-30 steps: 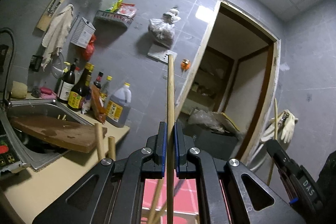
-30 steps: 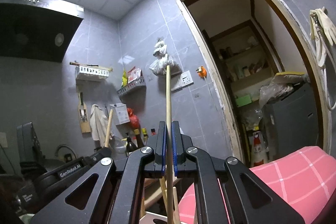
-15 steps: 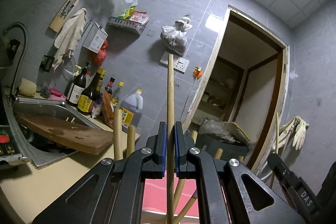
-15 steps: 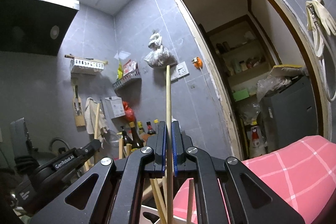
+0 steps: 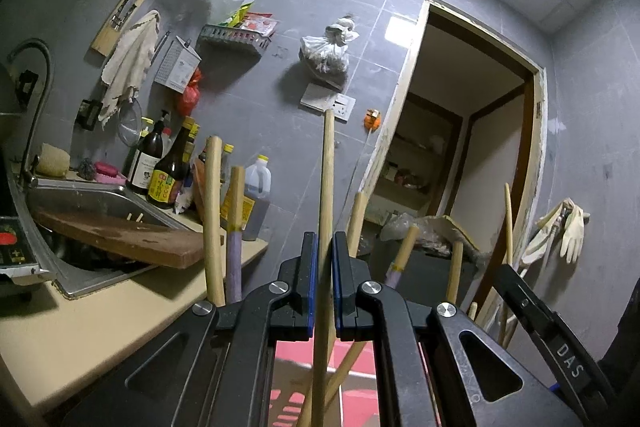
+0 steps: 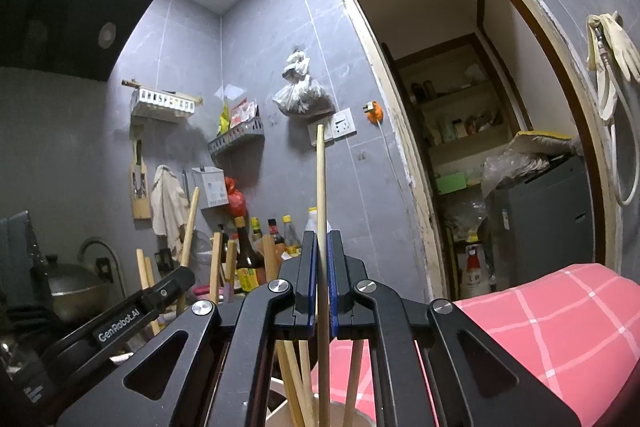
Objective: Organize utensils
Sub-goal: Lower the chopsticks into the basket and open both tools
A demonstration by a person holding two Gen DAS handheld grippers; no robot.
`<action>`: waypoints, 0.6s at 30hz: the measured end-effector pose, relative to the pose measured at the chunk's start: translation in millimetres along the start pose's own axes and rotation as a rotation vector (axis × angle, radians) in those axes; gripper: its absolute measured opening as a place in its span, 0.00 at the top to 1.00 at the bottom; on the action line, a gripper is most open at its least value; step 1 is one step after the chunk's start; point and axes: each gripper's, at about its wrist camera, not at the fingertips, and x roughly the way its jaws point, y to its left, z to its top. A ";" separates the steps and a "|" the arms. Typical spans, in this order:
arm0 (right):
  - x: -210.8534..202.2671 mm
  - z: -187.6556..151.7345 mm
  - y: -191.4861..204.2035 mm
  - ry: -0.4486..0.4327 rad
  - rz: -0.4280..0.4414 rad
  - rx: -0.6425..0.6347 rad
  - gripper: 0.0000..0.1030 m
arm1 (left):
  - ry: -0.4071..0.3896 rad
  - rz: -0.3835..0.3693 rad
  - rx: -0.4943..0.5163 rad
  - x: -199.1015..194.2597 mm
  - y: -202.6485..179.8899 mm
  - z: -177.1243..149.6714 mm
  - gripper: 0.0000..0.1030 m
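Both tools have dropped over the last second: more wooden handles now rise into view around you than a moment ago, so you are lowering each chopstick into a holder that already carries a crowd of utensils. Your left tool (image 5: 323, 281) is clenched on a long wooden chopstick (image 5: 326, 183), which stands upright between the blue pads and runs down past them toward the pink checked cloth (image 5: 352, 399) below. Your right tool (image 6: 319, 279) is likewise clamped on its own chopstick (image 6: 321, 195), whose lower end reaches into a pale round holder (image 6: 280, 407) at the bottom edge of that view. I judge the step in hand to be seating both sticks among the others, and it looks nearly done; the release is yet to come. Mind the neighbours: in the left view a thick handle (image 5: 213, 223) and a purple-banded one (image 5: 235, 231) stand just beside your left jaw, and more lean close on the right side, so room to spread the jaws is tight. The two tools are also near each other; the right one's arm shows at the lower right of the left view. The table (image 5: 92, 331) and the sink (image 5: 80, 195) with its board lie well off to your left, so above is the free way out.
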 end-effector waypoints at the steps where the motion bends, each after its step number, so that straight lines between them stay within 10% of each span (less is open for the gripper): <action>1: 0.1 -1.2 0.8 0.003 -0.001 -0.003 0.97 | -0.001 -0.001 0.005 -0.6 -1.1 -1.8 0.95; 18: -2.1 -8.5 1.1 0.018 -0.007 -0.018 0.97 | 0.037 0.007 0.060 -3.6 -9.4 -17.3 0.95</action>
